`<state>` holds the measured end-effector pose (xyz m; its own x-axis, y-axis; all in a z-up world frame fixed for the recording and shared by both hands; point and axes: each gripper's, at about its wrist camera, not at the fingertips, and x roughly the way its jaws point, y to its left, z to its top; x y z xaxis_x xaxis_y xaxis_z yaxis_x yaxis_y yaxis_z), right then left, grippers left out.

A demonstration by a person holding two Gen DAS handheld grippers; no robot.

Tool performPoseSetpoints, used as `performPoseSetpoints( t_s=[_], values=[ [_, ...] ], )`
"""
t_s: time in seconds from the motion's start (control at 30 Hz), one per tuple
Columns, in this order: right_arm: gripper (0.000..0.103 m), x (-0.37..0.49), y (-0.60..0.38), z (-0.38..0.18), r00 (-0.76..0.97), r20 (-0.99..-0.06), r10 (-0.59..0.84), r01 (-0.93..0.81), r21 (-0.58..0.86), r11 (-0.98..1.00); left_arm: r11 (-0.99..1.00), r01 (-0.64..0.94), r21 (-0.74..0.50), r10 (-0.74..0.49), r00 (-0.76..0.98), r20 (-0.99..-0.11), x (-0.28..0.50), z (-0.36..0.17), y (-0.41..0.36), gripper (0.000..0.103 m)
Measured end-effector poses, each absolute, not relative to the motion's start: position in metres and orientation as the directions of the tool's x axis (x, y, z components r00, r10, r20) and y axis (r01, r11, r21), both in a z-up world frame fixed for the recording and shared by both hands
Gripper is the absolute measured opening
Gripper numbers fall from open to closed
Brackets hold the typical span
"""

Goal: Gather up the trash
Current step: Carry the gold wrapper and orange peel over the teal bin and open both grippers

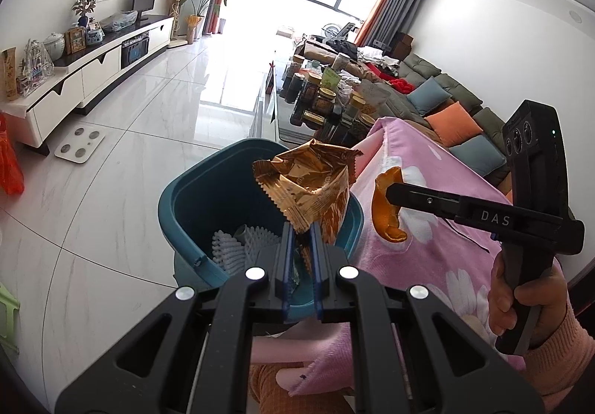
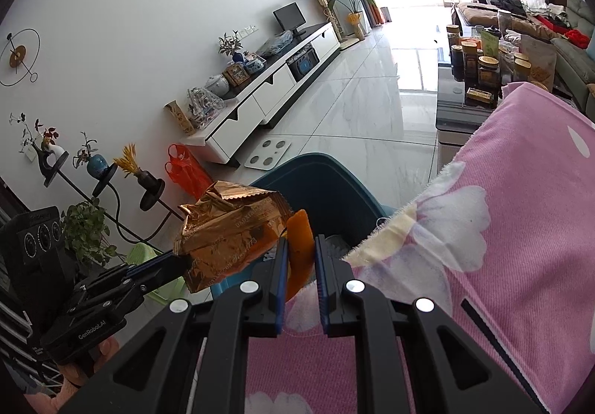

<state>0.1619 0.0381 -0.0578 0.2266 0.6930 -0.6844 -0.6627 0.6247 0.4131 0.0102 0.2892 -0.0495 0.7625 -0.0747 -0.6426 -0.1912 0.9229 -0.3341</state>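
Colour-wise it's a loud corner: the crumpled wrapper is shiny copper-gold with tiny printed lettering, the peel next to it is deep orange, and the bin under them is teal with some white ridged stuff inside. The cloth is pink with big white flowers and a cream strip at the edge. Both grippers are black with blue pads. The floor's white marble-look tile.

White marble-tiled floor carrying a teal plastic bin, a white bathroom scale and a long white TV cabinet; beside the bin, a surface under pink floral cloth.
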Motion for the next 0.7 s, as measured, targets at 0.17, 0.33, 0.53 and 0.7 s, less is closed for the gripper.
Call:
performPoseSetpoints(
  t_s=[0.17, 0.33, 0.53, 0.7],
  values=[
    [0.013, 0.168, 0.053, -0.063, 0.227, -0.703, 0.675, -0.657, 0.401, 0.638, 0.921, -0.214, -0.324, -0.059, 0.747, -0.662, 0.019, -0.059, 0.293, 0.009],
    [0.013, 0.172, 0.067, -0.071, 0.218, -0.73, 0.648, -0.656, 0.382, 0.651, 0.919, -0.235, -0.316, -0.046, 0.733, -0.679, 0.029, -0.069, 0.295, 0.009],
    [0.014, 0.178, 0.079, -0.082, 0.194, -0.761, 0.618, -0.65, 0.372, 0.663, 0.914, -0.261, -0.312, -0.033, 0.716, -0.697, 0.037, -0.08, 0.301, 0.009],
    [0.015, 0.182, 0.083, -0.089, 0.188, -0.779, 0.598, -0.64, 0.364, 0.676, 0.909, -0.281, -0.307, -0.028, 0.695, -0.718, 0.047, -0.09, 0.303, 0.009]
  ],
)
